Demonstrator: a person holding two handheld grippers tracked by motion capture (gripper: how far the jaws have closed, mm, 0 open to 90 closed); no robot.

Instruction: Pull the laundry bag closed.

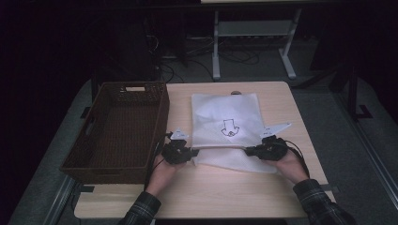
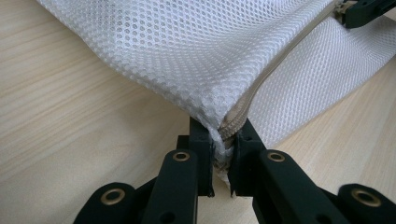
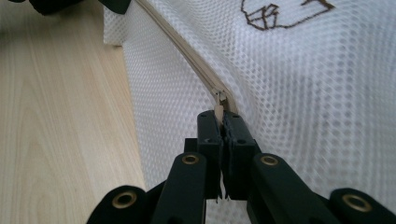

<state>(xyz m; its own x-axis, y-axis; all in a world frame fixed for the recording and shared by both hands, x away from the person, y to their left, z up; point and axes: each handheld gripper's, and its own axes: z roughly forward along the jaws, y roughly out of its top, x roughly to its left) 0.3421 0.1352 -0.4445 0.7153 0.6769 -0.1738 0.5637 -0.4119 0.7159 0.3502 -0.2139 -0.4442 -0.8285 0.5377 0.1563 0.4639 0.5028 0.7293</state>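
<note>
high cam looks down; gripper cams close, share mesh bag (image 1: 226,125).

Both forearms reach in from the near edge, the left tool (image 1: 180,151) low at centre-left with its jaws clamped together and pointing right, the right tool (image 1: 265,147) level with it, jaws pinched tight and pointing left.

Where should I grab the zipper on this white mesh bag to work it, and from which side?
Take the small zipper pull, coming in along the zipper line from the bag's right end, as the right gripper does now. The tab is thin and flat, so shut fingers pinch it. The left gripper holds the mesh bag at its zipper-end corner to brace it.
</note>
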